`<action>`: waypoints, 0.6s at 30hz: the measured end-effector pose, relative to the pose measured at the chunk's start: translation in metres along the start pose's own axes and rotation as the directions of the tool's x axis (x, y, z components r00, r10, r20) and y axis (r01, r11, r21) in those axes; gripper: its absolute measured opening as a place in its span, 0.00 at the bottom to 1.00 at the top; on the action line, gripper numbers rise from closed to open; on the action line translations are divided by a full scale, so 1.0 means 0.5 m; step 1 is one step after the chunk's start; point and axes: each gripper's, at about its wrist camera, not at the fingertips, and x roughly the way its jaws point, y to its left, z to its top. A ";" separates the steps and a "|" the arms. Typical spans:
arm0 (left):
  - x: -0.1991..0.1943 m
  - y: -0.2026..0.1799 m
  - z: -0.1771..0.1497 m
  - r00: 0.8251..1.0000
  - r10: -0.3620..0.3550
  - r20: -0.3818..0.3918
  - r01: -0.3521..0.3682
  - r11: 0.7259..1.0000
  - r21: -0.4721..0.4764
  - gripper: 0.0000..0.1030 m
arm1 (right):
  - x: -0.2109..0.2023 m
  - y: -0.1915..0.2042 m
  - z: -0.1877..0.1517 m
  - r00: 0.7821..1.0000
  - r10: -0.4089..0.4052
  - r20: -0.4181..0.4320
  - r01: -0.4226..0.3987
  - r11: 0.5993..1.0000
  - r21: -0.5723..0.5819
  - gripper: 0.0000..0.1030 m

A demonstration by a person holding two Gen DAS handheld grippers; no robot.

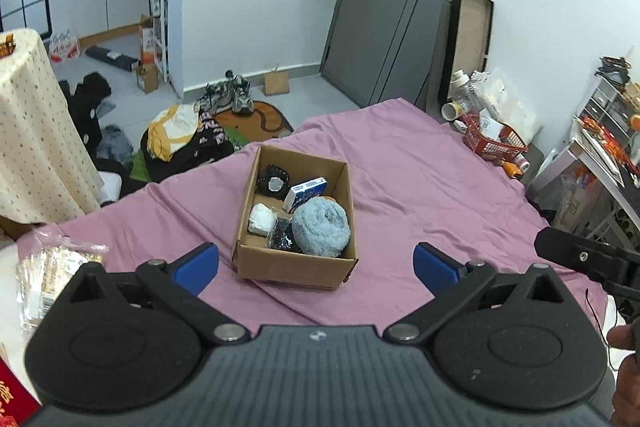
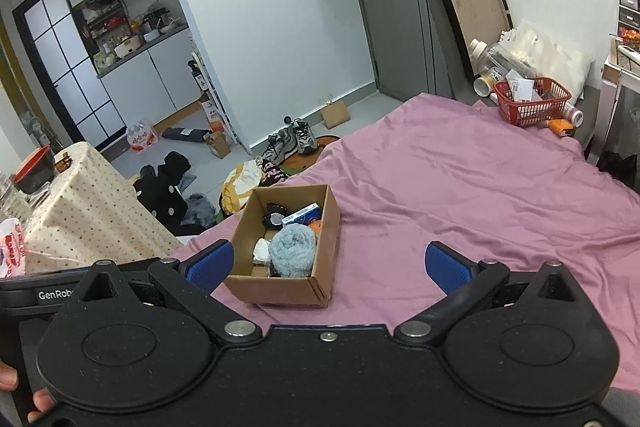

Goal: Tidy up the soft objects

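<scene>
Poised wide and empty above the open brown cardboard box point(image 1: 294, 269) on the mauve bedsheet point(image 1: 420, 187): left gripper point(image 1: 316, 267), right gripper point(image 2: 328, 265), sorting seemingly done or pausing, rolled pale-blue fleecy towel point(image 1: 321, 231) likeliest next grasp.

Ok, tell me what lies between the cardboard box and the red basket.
Only bare, wrinkled pink bedsheet between brown cardboard box and red plastic basket; right wrist view.

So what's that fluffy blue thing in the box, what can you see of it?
The fluffy blue roll looks like a soft plush towel or cloth, pale grey-blue, coiled into a round bundle. It sits in the cardboard box at the near right corner, against the wall, beside a black item and a white wad. No tool touches it.
</scene>
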 end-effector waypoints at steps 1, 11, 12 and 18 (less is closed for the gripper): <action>-0.010 -0.001 -0.003 1.000 -0.001 0.007 0.001 1.000 0.006 1.00 | -0.007 0.002 -0.003 1.000 0.000 0.004 0.000 1.000 -0.004 1.00; -0.085 0.001 -0.040 0.999 -0.034 0.033 0.031 0.996 0.083 1.00 | -0.085 0.023 -0.034 0.998 0.004 0.056 -0.003 1.000 -0.022 1.00; -0.090 0.003 -0.045 0.998 -0.049 0.032 0.046 0.995 0.083 1.00 | -0.090 0.023 -0.037 0.998 0.005 0.063 -0.004 1.000 -0.022 1.00; -0.115 0.008 -0.072 0.998 -0.047 0.035 0.043 0.993 0.108 1.00 | -0.113 0.028 -0.059 0.997 -0.007 0.078 0.007 1.000 -0.008 1.00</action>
